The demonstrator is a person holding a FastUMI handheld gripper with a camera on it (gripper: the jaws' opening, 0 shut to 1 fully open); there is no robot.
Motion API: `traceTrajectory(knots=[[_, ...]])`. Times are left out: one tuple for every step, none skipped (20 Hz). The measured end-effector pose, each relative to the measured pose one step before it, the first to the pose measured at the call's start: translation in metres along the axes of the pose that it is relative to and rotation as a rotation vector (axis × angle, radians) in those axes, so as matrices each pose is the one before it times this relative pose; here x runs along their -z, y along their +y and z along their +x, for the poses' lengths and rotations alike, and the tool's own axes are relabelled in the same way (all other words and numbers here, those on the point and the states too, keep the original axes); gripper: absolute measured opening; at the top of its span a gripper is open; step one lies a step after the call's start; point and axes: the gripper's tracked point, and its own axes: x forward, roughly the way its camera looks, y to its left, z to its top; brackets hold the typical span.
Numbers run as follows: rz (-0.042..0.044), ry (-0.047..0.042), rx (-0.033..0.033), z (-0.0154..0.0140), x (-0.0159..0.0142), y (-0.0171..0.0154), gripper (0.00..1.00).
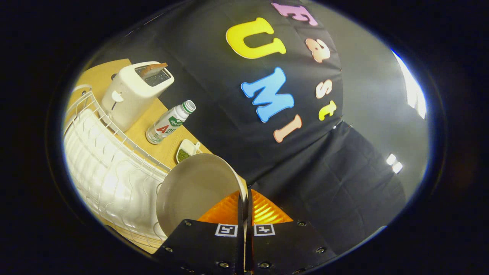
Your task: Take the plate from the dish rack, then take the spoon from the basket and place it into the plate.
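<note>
A pale round plate (193,191) stands on edge between the gripper's fingers, its rim caught in the narrow slit where they meet. My gripper (244,202) is shut on the plate's rim and holds it tilted, lifted just beside the white wire dish rack (110,168). The whole view is rolled, so the table slants away to the left.
Beyond the rack on the wooden table (153,114) stand a white toaster (131,91) with a slice of bread in it, a small drink bottle (168,123) and a little dish of green stuff (186,151). Black cloth hangs behind.
</note>
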Motion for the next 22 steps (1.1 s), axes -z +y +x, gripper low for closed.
traceTrajectory(knots=[[-0.00273,-0.01865,0.00326,-0.00346,-0.00438,-0.00243,0.01],[0.00122,-0.01176,0.00501,-0.00528,-0.00196,-0.00411,0.01],[0.00448,-0.00987,0.00567,-0.00661,-0.00114,-0.00439,0.01],[0.00490,-0.00550,0.00052,-0.00664,-0.00083,-0.00330,0.01],[0.00696,-0.00585,-0.00082,-0.00935,-0.00132,-0.00331,0.01],[0.00931,-0.00846,0.00040,-0.01227,-0.00051,-0.00496,0.01],[0.00681,-0.00868,0.00119,-0.01166,-0.00043,-0.00522,0.02],[0.00394,-0.00887,-0.00180,-0.01101,0.00004,-0.00361,0.01],[0.00622,-0.01061,-0.00529,-0.01276,0.00128,-0.00311,0.01],[0.00727,-0.00855,-0.00867,-0.01191,0.00145,-0.00165,0.01],[0.01301,-0.00644,-0.01704,-0.01413,0.00370,0.00049,0.01],[0.00911,-0.00507,-0.01899,-0.00878,0.00401,0.00264,0.01],[0.00607,-0.00464,-0.02199,-0.01147,0.00518,0.00258,0.01],[0.00350,-0.00716,-0.02014,-0.01200,0.00508,0.00086,0.02],[0.00138,-0.00686,-0.02104,-0.01051,0.00564,0.00315,0.01],[0.00002,-0.00687,-0.02341,-0.00777,0.00634,0.00373,0.01],[0.00059,-0.00575,-0.02612,-0.00824,0.00662,0.00463,0.02],[-0.00134,-0.00377,-0.02058,-0.00507,0.00681,0.00445,0.02],[-0.00419,-0.00370,-0.02320,-0.00560,0.00727,0.00448,0.02],[0.00064,-0.00183,-0.02430,-0.00472,0.00777,0.00599,0.01],[0.00780,-0.00048,-0.02827,-0.00288,0.00776,0.00652,0.02],[0.01660,0.00482,-0.03191,-0.00085,0.00872,0.00600,0.01]])
